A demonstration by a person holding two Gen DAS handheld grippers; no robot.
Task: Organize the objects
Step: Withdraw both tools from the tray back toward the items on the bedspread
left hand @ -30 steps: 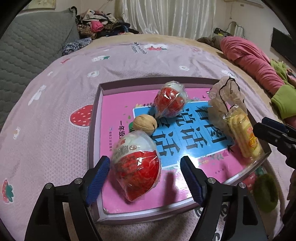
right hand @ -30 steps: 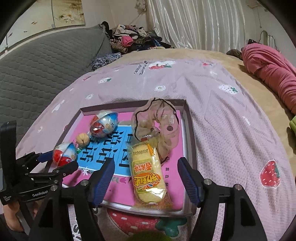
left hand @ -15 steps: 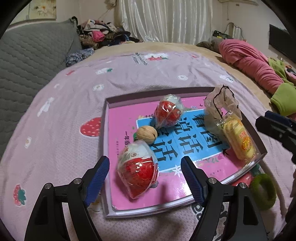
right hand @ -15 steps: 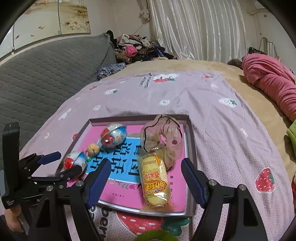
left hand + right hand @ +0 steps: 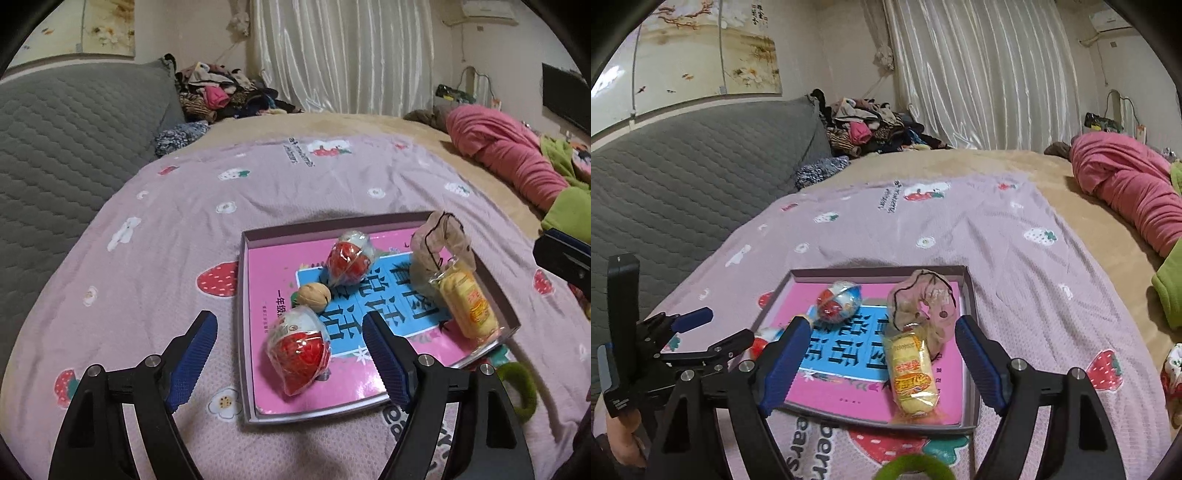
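A shallow tray (image 5: 243,302) (image 5: 970,325) with a pink and blue book in it lies on the bed. In it are a wrapped red egg toy (image 5: 300,349) near the front, a walnut (image 5: 314,296), a second wrapped egg toy (image 5: 349,260) (image 5: 839,302), a pink scrunchie (image 5: 439,240) (image 5: 923,306) and a yellow wrapped cake (image 5: 467,302) (image 5: 911,373). My left gripper (image 5: 290,354) is open and empty, above the near egg toy. My right gripper (image 5: 882,365) is open and empty, above the cake. The left gripper shows in the right wrist view (image 5: 709,332).
A green hair ring (image 5: 517,384) (image 5: 916,467) lies on the purple strawberry sheet (image 5: 184,229) in front of the tray. A grey quilted headboard (image 5: 74,140) is at the left, pink bedding (image 5: 506,158) at the right, a clothes pile (image 5: 871,125) behind.
Both grippers have pulled back and risen away from the tray, so the tray and its objects look smaller. Both stay open. Nothing in the tray has moved.
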